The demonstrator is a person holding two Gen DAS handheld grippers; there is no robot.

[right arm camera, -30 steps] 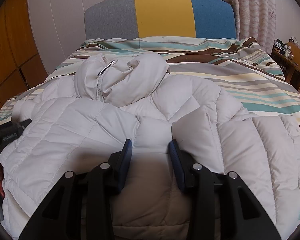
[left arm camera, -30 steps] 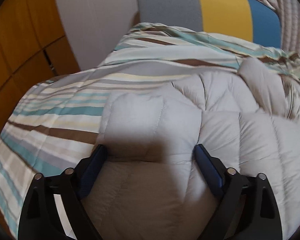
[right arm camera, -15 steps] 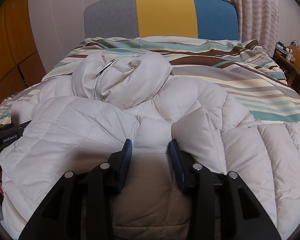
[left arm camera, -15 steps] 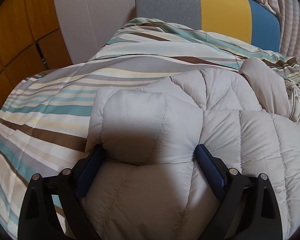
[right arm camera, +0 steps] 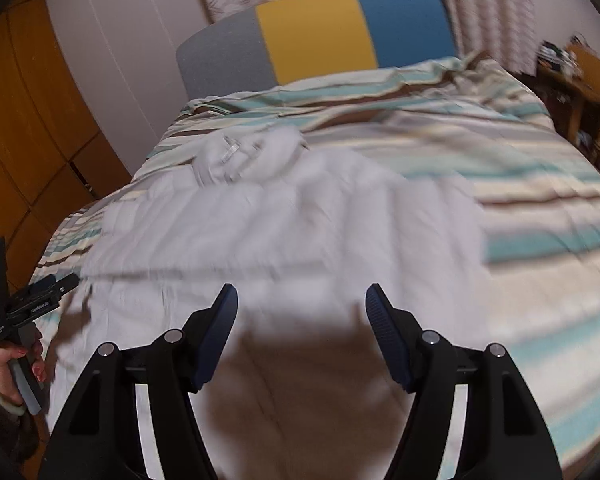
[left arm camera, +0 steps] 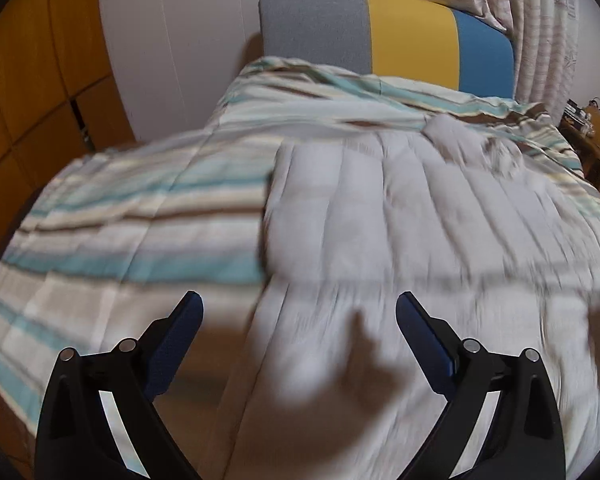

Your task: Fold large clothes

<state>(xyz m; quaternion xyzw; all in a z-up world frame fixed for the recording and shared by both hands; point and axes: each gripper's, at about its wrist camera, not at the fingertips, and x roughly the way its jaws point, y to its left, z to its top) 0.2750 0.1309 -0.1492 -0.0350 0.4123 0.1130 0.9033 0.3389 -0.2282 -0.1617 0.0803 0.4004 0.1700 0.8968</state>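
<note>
Both grippers have let go of the padded folds they clamped a moment ago: the left gripper (left arm camera: 298, 308) and right gripper (right arm camera: 302, 300) hover above the white puffer jacket (right arm camera: 300, 216), jaws opening with nothing pinched. It lies blurred across the striped bedspread (right arm camera: 540, 184), hood (right arm camera: 244, 156) toward the tricolour headboard (right arm camera: 320, 36).

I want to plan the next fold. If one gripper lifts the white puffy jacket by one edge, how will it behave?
The jacket will probably sag and drape, not stay flat: its quilted padding looks soft. It seems light for its bulk. Its smooth shell may slide on the striped bedcover.
</note>
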